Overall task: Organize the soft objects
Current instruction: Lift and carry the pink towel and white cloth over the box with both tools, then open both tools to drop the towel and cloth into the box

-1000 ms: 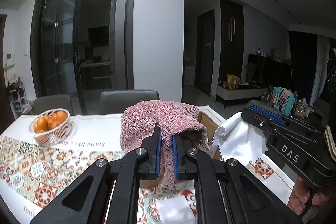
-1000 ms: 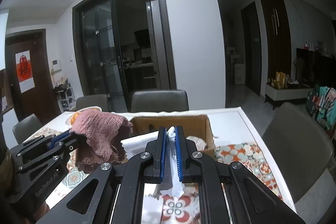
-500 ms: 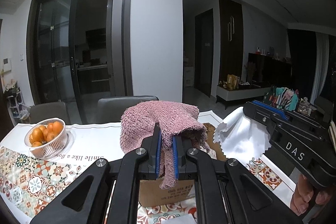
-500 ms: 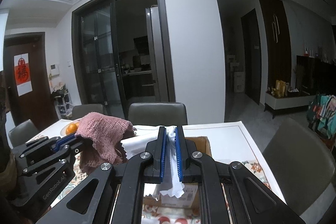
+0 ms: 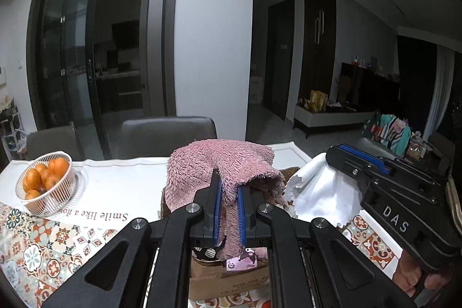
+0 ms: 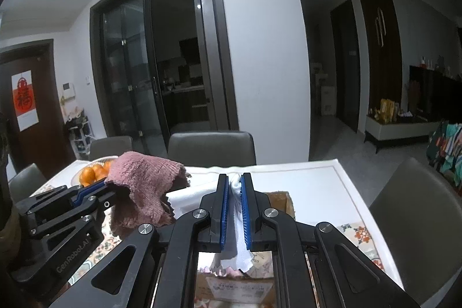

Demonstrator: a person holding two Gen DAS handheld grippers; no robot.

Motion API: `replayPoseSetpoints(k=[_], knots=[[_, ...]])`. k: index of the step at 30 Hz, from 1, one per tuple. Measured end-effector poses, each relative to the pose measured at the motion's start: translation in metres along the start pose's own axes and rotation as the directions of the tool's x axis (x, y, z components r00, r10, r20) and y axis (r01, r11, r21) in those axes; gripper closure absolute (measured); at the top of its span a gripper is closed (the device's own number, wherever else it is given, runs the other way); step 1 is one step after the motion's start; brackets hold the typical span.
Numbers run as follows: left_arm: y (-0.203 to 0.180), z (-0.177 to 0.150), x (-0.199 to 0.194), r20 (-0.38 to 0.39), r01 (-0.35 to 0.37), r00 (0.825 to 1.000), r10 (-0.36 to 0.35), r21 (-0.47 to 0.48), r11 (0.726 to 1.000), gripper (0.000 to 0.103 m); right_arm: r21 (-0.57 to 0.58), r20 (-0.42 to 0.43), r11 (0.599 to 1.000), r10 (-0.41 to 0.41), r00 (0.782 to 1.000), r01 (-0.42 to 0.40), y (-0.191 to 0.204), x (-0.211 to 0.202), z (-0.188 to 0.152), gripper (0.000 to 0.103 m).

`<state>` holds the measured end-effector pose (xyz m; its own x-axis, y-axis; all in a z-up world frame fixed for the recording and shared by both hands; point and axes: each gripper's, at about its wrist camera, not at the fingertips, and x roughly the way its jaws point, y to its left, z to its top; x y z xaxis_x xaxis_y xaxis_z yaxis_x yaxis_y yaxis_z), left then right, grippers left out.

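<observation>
Bare white tablecloth [image 6: 311, 186] open beyond and right of the cardboard box [image 6: 284, 202], basket of oranges [image 5: 43, 184] blocking the far left, pink towel [image 5: 222, 166] and white cloth [image 5: 320, 192] crowding the air over the box, chairs [image 6: 212, 147] lining the far edge

Both wrist views forward, sharing cardboard box [image 5: 231, 279].

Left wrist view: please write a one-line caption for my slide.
Left gripper shut on a pink towel above a cardboard box, beside the right gripper holding a white cloth.
</observation>
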<state>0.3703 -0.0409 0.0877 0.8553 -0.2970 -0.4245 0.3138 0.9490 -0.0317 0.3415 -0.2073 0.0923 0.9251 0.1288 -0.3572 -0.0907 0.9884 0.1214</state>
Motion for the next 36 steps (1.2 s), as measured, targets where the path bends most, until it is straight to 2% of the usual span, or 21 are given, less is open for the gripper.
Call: replayPoseSetpoints(k=[7,12,16,18,19,20,22,23,24,29,36], knots=[[-0.001,-0.01,0.036,-0.092,0.011,0.996,-0.01,0.014,1.0,0.091,-0.004,-0.09,1.0,-0.009,0.996,0.009,-0.005,0.035,-0.012,0.093],[-0.004,-0.028,0.062,-0.195,0.04,0.98,-0.035,0.022,0.999,0.091,-0.01,-0.155,1.0,-0.017,0.988,0.016,-0.011,0.052,-0.028,0.093],[-0.006,-0.044,0.07,-0.241,0.031,0.97,-0.022,0.035,0.999,0.091,-0.013,-0.212,1.0,-0.018,0.977,0.016,-0.014,0.065,-0.041,0.093],[-0.007,-0.048,0.072,-0.26,0.034,0.965,-0.024,0.034,0.999,0.086,-0.015,-0.235,1.0,-0.02,0.972,0.017,-0.015,0.07,-0.046,0.093],[-0.007,-0.049,0.072,-0.264,0.034,0.964,-0.024,0.035,0.999,0.077,-0.011,-0.245,1.0,-0.016,0.969,0.014,-0.017,0.072,-0.048,0.092],[-0.007,-0.05,0.071,-0.263,0.034,0.964,-0.023,0.037,0.999,0.07,-0.008,-0.254,1.0,-0.011,0.967,0.009,-0.017,0.073,-0.049,0.09],[-0.006,-0.049,0.068,-0.256,0.029,0.967,-0.017,0.041,0.999,0.064,0.003,-0.26,1.0,0.0,0.966,0.0,-0.019,0.073,-0.049,0.078],[-0.005,-0.048,0.066,-0.252,0.025,0.968,-0.014,0.041,0.999,0.06,0.008,-0.249,1.0,-0.003,0.969,0.005,-0.02,0.071,-0.048,0.065],[-0.004,-0.047,0.064,-0.245,0.019,0.969,-0.009,0.038,0.999,0.058,0.008,-0.238,1.0,-0.012,0.971,0.014,-0.021,0.07,-0.047,0.06],[-0.003,-0.044,0.042,-0.197,-0.017,0.98,0.026,0.045,0.999,0.051,0.015,-0.198,0.999,-0.042,0.979,0.046,-0.025,0.054,-0.04,0.06],[-0.012,-0.045,0.001,-0.117,-0.07,0.99,0.08,0.093,0.993,0.047,0.008,-0.155,0.998,-0.067,0.986,0.069,-0.018,0.02,-0.04,0.06]])
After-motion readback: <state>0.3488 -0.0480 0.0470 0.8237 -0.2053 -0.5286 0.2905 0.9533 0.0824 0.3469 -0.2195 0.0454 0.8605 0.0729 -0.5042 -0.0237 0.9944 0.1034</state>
